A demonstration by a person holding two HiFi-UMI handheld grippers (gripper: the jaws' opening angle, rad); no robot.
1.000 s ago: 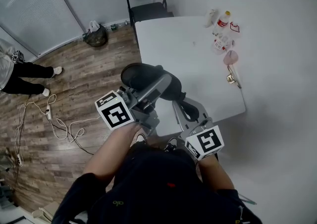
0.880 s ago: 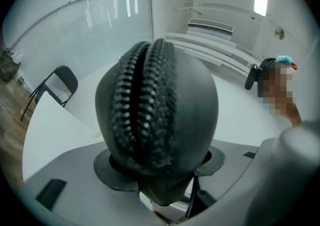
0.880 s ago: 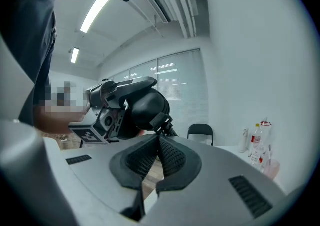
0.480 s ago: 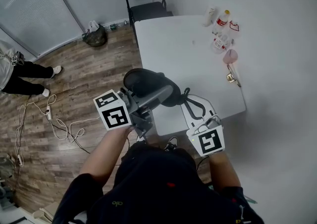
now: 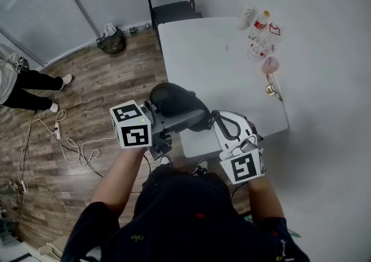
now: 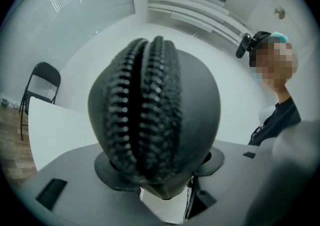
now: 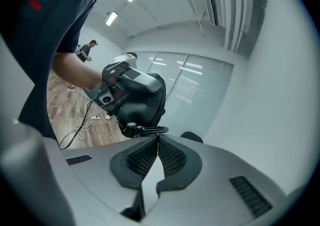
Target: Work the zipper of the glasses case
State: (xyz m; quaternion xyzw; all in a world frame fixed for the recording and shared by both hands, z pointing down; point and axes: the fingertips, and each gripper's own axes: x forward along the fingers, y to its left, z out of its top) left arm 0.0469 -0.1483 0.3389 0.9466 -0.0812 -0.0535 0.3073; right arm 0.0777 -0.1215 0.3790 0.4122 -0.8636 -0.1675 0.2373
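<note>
A black oval glasses case (image 5: 174, 99) is held in the air over the table's near edge, with my left gripper (image 5: 186, 118) shut on its sides. The left gripper view looks straight at the case (image 6: 155, 115); its two rows of zipper teeth (image 6: 150, 90) run down the middle with a narrow gap between them, and a pad (image 6: 107, 167) presses on each side. My right gripper (image 7: 156, 137) is shut, its tips pinching the black zipper pull (image 7: 147, 130) at the end of the case (image 7: 140, 97). In the head view the right gripper (image 5: 216, 117) meets the case's right end.
A white table (image 5: 220, 52) lies ahead, with bottles and small items (image 5: 261, 40) along its far right. A black chair (image 5: 171, 0) stands at its far end. Cables (image 5: 58, 139) and a bag (image 5: 113, 40) lie on the wooden floor, where a person (image 5: 23, 87) stands at left.
The left gripper has turned and carried the case slightly nearer and to the right. The right gripper has swung up so that its tips sit against the case's end.
</note>
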